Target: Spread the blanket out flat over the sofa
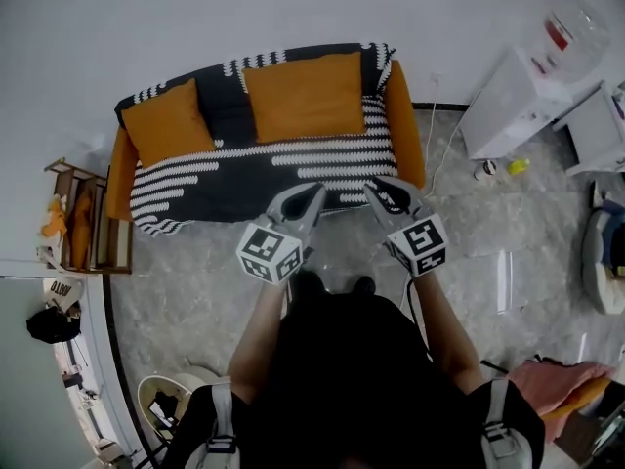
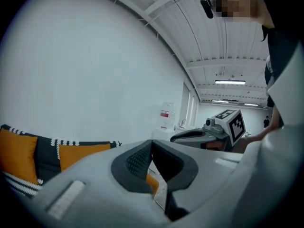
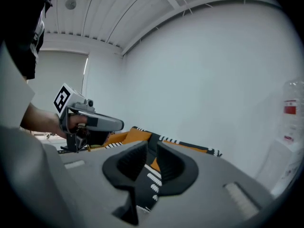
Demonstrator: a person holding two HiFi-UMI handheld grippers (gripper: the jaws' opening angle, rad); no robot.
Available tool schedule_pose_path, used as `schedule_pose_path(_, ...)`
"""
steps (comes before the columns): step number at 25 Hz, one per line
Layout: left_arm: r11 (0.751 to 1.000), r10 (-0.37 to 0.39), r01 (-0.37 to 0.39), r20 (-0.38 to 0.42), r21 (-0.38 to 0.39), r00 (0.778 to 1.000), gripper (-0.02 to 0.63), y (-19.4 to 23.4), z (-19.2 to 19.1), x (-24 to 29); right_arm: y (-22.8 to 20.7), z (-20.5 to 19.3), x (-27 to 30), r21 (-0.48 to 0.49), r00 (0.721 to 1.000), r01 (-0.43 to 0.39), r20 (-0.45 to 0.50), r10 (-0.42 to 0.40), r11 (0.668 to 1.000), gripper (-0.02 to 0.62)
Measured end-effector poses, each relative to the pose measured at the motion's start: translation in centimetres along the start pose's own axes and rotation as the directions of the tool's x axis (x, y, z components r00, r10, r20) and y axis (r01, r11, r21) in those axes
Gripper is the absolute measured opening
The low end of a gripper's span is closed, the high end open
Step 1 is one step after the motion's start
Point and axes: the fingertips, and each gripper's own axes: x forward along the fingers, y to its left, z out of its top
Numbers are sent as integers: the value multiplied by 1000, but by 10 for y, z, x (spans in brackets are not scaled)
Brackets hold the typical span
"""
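The black blanket (image 1: 244, 169) with white dashed stripes lies spread over the seat and back of the orange sofa (image 1: 408, 135). Two orange cushions (image 1: 305, 94) lean on its backrest. I hold both grippers in the air just in front of the sofa's front edge, side by side. The left gripper (image 1: 314, 193) has its tips together with nothing between them; its pads (image 2: 137, 163) meet at the tip. The right gripper (image 1: 376, 191) shows a narrow gap between its pads (image 3: 173, 163), and only the distant blanket (image 3: 151, 182) appears through it. Neither gripper touches the blanket.
A wooden side rack (image 1: 83, 218) stands against the sofa's left arm. White cabinets (image 1: 518, 96) with a water bottle (image 1: 574, 27) are at the right. A round bin (image 1: 166, 399) sits at lower left, a pink cloth (image 1: 566, 384) at lower right. The floor is grey marble.
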Motion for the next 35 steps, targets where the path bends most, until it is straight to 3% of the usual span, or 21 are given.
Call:
schedule_pose_path(7,1000,9,-9,30,13,1000,11,14,25,-8,19,42,19,-3,996,-49,71,49,999,5)
schedule_pose_path(10,1000,14,-15,40,20,999,11,17,31,-15,29,49,25,1,994,-78,78,77,997,4)
schedule_pose_path(18,1000,27,-28,43,14,999,11,23,32,-34,56,55,31,18,988,-126,97,123,992,3)
schedule_pose_path(35,999,34,-34,30,1,999,11,13,20,-49,71,50,21,27,989,-121,94,118,992,3)
